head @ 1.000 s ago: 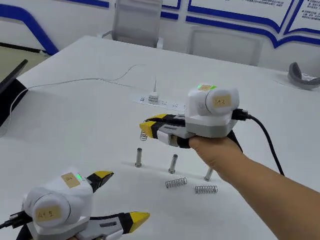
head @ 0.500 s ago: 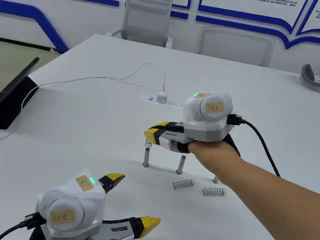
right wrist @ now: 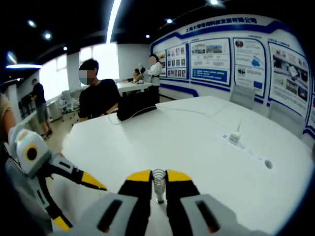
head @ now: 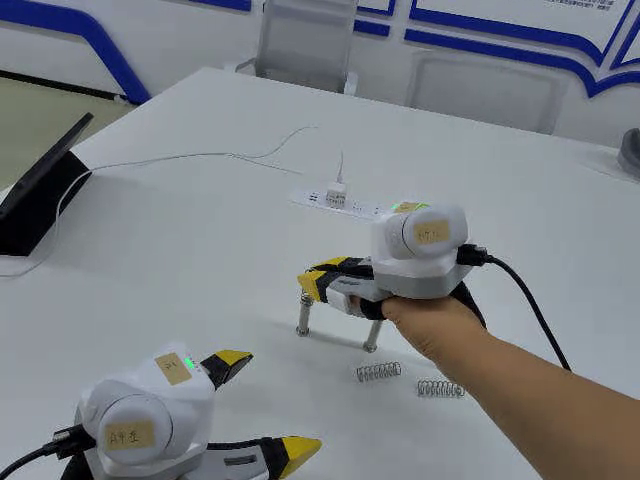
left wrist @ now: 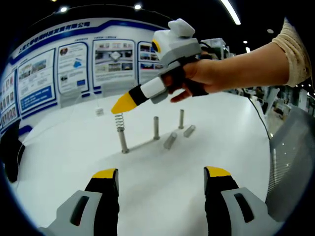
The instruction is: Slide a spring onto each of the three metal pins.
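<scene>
Right gripper view, 6 o'clock: right gripper [right wrist: 158,173] fingers pinch spring [right wrist: 158,181] atop pin [right wrist: 159,199]; keep it plumb, lower gently. Left gripper [left wrist: 161,173] fingers spread.

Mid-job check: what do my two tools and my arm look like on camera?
Both look alike: the right tool and left tool have black jaws with yellow tips, a grey-white body, a rounded white top with a green light and a tan handwritten sticker. A black cable leaves the right one's rear. A beige knit cuff is worn on that arm.
</scene>
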Demonstrator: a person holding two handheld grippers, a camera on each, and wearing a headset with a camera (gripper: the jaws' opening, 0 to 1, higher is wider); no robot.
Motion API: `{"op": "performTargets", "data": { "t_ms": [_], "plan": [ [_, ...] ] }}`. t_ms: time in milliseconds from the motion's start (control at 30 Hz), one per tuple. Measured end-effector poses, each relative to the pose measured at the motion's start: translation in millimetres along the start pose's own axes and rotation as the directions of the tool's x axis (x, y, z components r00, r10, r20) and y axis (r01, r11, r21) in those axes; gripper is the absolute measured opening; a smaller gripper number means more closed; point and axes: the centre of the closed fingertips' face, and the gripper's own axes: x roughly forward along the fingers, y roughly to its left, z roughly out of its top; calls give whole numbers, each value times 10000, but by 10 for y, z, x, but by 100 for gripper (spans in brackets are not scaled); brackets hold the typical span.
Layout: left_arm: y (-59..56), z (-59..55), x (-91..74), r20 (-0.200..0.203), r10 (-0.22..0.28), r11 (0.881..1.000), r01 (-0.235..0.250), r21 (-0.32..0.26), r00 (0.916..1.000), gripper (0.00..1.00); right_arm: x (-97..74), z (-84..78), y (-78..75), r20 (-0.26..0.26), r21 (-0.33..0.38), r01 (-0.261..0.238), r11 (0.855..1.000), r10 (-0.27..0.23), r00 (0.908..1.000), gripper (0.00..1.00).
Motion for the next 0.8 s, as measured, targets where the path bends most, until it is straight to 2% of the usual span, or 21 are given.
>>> {"op": "performTargets", "data": {
  "t_ms": [367,800],
  "plan": [
    [-2,-8,3,-82,-1,10000,2,50,10000,71,62,-172,12,-140,-129,80,9999,-82,9999,12],
    [14,5,10,-98,43,10000,-43,74,9999,71,165,-371,5,-704,-206,158,9997,-172,9974,12]
  ]
}}
